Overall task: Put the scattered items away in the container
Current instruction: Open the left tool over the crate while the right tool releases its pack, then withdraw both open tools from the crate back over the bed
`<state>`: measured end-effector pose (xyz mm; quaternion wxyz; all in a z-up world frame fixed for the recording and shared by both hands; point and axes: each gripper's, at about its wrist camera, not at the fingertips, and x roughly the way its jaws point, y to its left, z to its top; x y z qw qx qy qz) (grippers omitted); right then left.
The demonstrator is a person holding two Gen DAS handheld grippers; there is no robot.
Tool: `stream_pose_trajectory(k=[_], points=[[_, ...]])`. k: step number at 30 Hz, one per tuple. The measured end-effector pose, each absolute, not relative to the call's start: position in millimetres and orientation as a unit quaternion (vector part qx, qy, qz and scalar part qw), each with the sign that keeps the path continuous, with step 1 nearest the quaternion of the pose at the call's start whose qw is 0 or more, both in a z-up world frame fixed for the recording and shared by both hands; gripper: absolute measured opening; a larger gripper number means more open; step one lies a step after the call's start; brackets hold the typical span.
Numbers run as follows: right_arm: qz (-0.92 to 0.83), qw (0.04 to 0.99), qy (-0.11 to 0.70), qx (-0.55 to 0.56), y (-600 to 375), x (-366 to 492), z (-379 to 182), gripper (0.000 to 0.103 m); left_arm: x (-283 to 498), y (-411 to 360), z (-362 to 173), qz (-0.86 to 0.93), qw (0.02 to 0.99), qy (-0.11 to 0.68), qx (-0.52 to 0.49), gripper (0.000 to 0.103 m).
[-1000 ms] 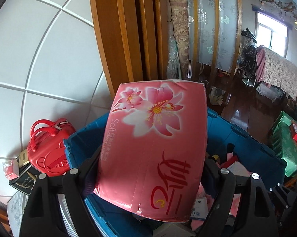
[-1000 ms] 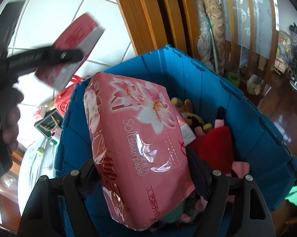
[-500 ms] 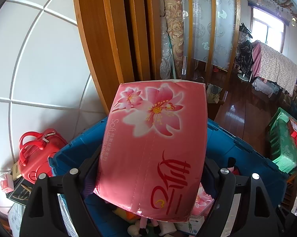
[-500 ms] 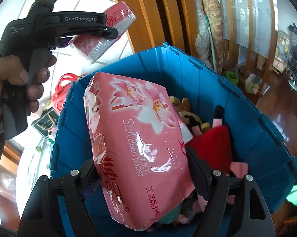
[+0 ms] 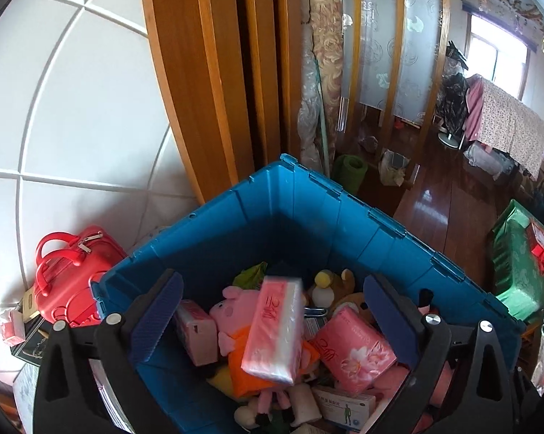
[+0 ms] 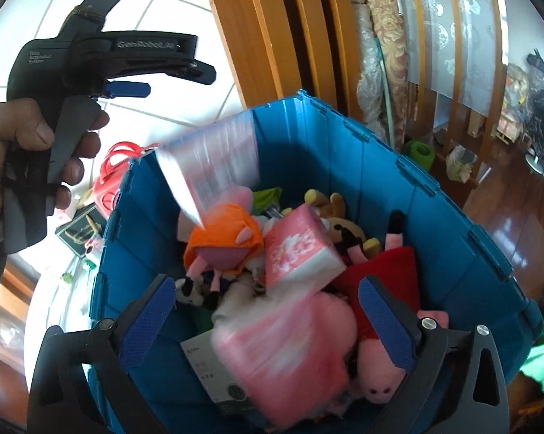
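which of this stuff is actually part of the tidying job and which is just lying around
Part of the job:
- blue crate
- pink tissue packs, one caught falling
- plush toys inside, such as the pink pig
- left tool and right tool, jaws opening, nothing between the pads

Just lying about:
- red case beside the crate
- green roll on the floor
- green cloth

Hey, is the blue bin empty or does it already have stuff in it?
Well filled. The blue bin holds plush toys, among them a pink pig, and pink tissue packs piled up inside.
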<state>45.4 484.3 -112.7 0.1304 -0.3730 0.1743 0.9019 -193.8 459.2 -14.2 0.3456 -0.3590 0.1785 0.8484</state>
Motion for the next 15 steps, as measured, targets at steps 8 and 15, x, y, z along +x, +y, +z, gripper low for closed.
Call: stream_pose_trajectory(k=[8, 15], points=[[0.906, 0.109, 0.168, -0.374, 476.8, 44.6, -107.5, 0.103, -193.0, 436.0, -7.4, 0.855, 0.337, 0.174, -0.354, 0.102], [0.912, 0.091, 0.150, -0.371, 464.3, 42.9, -97.7, 0.103, -182.5, 402.3, -2.0, 0.864, 0.323, 0.157, -0.352, 0.102]])
